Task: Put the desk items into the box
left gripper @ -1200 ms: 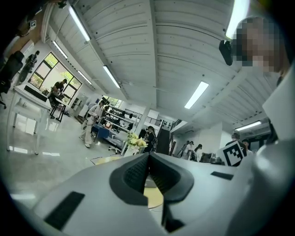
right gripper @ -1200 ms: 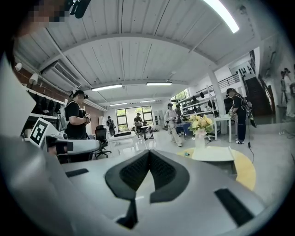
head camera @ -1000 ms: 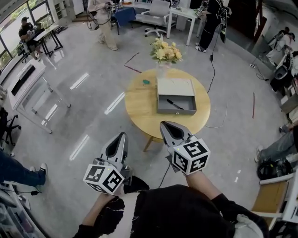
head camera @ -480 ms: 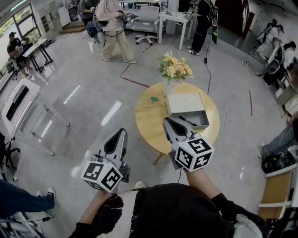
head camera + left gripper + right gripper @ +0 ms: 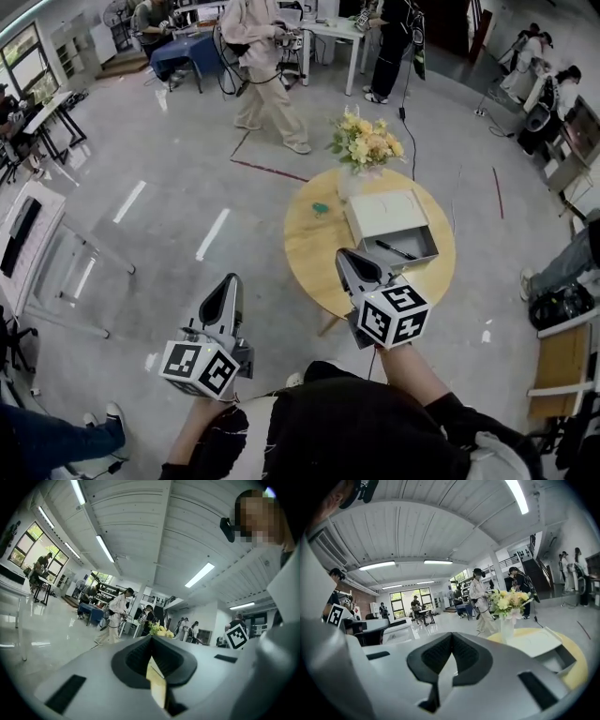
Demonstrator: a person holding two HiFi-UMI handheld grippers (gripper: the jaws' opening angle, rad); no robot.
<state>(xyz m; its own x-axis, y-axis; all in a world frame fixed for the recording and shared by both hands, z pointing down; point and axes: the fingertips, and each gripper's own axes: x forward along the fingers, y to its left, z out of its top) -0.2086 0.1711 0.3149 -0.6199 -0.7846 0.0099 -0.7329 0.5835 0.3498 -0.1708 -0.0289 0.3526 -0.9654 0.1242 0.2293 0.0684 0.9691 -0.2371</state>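
A round wooden table (image 5: 314,253) stands ahead of me on the floor. On it sits an open grey box (image 5: 412,255) with its pale lid (image 5: 384,212) laid back, and a black pen (image 5: 396,249) lies inside. A small teal item (image 5: 321,208) rests on the table's left part. My left gripper (image 5: 231,279) is shut and empty, held over the floor left of the table. My right gripper (image 5: 342,253) is shut and empty at the table's near edge, short of the box. The right gripper view shows the box (image 5: 539,644) ahead to the right.
A vase of yellow flowers (image 5: 366,142) stands at the table's far edge behind the box. A person in light clothes (image 5: 267,66) walks beyond the table. Desks, chairs and other people line the room's edges. A white table (image 5: 33,244) stands at the left.
The table and box have shifted rightward and slightly nearer in the head view. A person in light clothes has walked from the far left to behind the table. Both grippers stay shut.
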